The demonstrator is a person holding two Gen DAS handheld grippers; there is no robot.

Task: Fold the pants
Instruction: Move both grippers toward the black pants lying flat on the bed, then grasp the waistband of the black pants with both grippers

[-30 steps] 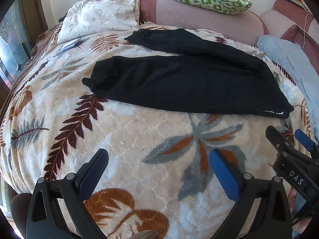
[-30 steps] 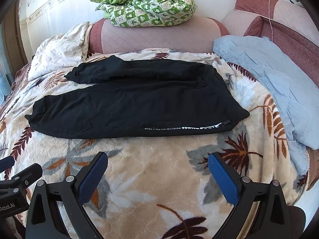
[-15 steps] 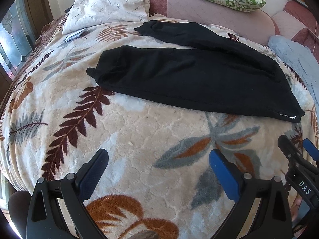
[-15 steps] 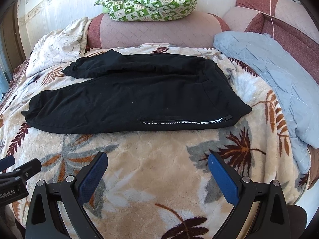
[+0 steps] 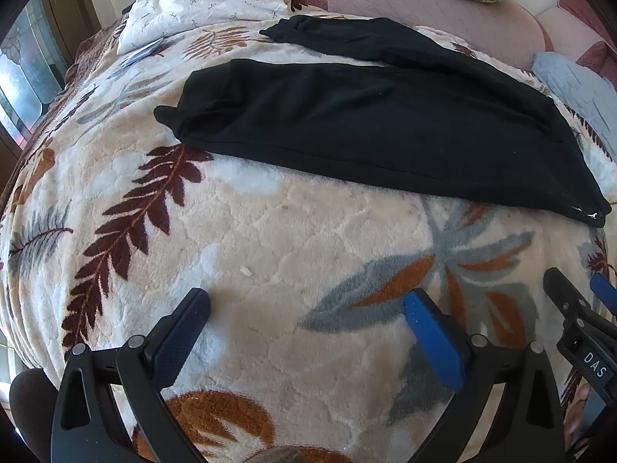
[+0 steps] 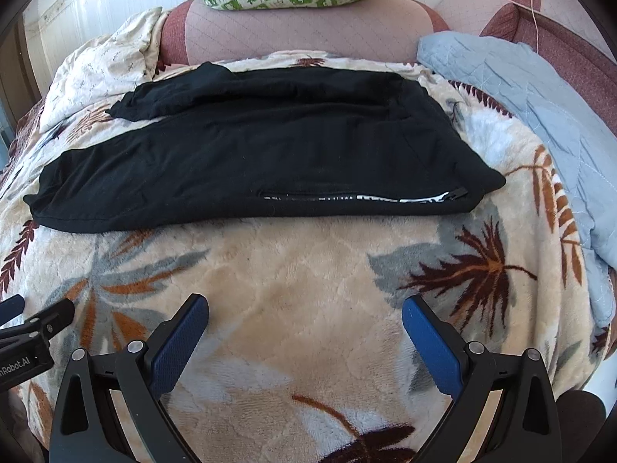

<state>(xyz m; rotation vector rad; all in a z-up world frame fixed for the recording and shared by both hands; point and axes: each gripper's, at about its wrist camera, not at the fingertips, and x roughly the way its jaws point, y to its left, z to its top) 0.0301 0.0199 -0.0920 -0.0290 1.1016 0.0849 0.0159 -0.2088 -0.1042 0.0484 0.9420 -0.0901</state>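
Black pants (image 6: 270, 154) flat on bed blanket (image 6: 308, 289); left gripper (image 5: 306, 305) and right gripper (image 6: 304, 308) fingers spread, holding nothing.

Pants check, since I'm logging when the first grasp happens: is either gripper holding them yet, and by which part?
Nothing is held. The left gripper and right gripper are both open above the blanket, short of the pants.

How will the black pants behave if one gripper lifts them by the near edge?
The black pants look like soft knit lying limp on the fleece blanket, so they will probably drape and sag, not hold shape. The plush blanket may drag on the cloth. The zipper side may hang slightly heavier.
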